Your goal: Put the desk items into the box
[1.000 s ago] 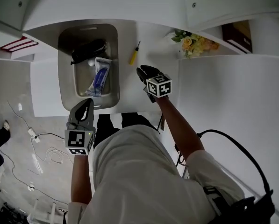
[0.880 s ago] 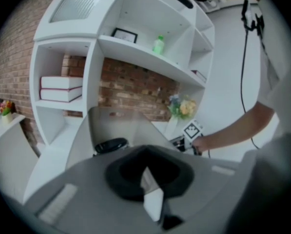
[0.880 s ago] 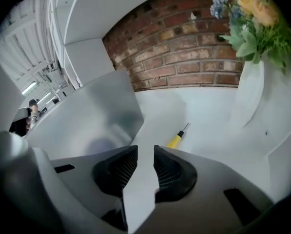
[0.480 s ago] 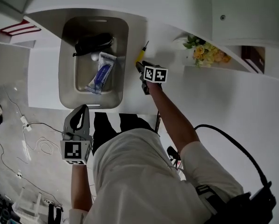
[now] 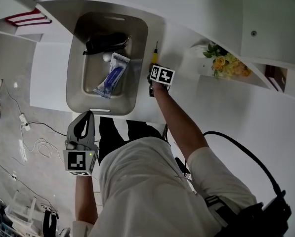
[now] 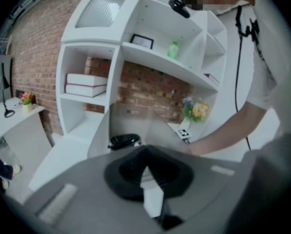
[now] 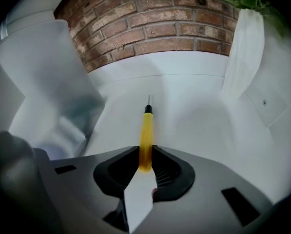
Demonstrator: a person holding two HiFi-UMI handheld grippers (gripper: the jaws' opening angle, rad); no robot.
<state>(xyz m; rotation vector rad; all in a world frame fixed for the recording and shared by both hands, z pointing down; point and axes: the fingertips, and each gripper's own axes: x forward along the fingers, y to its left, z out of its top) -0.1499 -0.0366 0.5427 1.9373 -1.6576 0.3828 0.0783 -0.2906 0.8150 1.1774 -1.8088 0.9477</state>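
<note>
**Task status.** Partly done, on this evidence. The grey box [image 5: 139,58] already holds a black case [image 5: 105,42], a blue-and-white tube [image 5: 112,75] and a small white item [image 5: 106,57]. One desk item shows outside it: the yellow screwdriver [image 7: 146,128].

**Right gripper** [image 7: 145,155]. The fingers are closed to the width of the screwdriver's handle, one pad on each side of its rear end. The shaft and black collar run straight ahead of the fingertips. The tool appears to lie on the white desk [image 7: 194,116] and not yet to be lifted.

**Left gripper** [image 5: 86,122]. The fingers are drawn together, nothing between them. It is held low by the person's side, with the box beyond its fingertips.

**Remaining.** Likely the lift, the carry to the finger's left, and the drop into the box.

**Surroundings.**
- The box wall stands just left of the right fingers.
- A flower bunch [image 5: 226,65] sits well off to their right.
- The brick wall [image 7: 160,23] lies ahead.

**Obstructions.** None between the screwdriver and the box except the box's own near wall, which must be cleared.
</note>
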